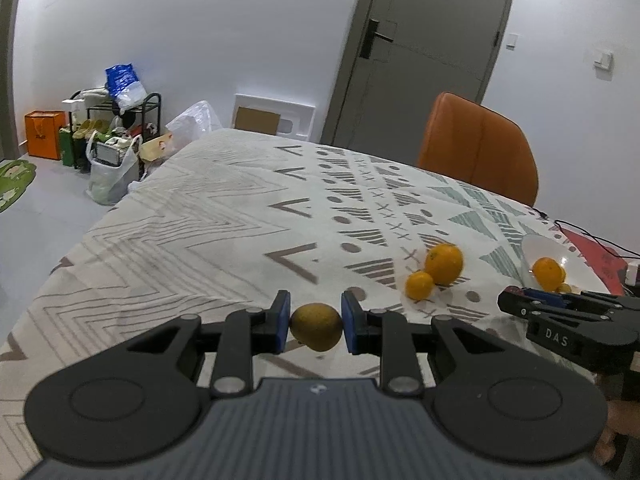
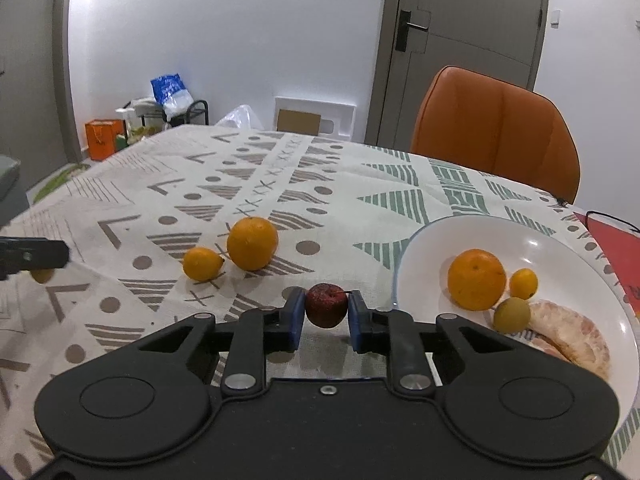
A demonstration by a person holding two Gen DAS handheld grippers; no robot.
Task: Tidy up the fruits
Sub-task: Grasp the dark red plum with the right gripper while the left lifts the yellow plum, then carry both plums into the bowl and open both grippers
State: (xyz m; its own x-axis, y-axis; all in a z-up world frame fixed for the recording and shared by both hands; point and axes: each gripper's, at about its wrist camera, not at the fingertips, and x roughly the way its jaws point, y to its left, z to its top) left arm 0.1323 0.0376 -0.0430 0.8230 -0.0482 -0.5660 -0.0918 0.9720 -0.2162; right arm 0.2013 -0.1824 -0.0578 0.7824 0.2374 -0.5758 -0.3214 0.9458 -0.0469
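Clamping the dark red fruit (image 2: 326, 305), stem seemingly pointing right, right tool (image 2: 323, 316).

Domestic interior, dining area of a home. Table under patterned tablecloth (image 2: 248, 184), orange upholstered chair (image 2: 496, 128) at far side, white plate (image 2: 560, 236) of fruit; grey door (image 1: 424, 48) with lever handle, wall switches (image 1: 603, 60). Corner clutter: metal shoe rack (image 1: 120, 128) with slippers, orange paper bag (image 1: 45, 134), plastic bags (image 1: 108, 176), green floor mat (image 1: 14, 182).
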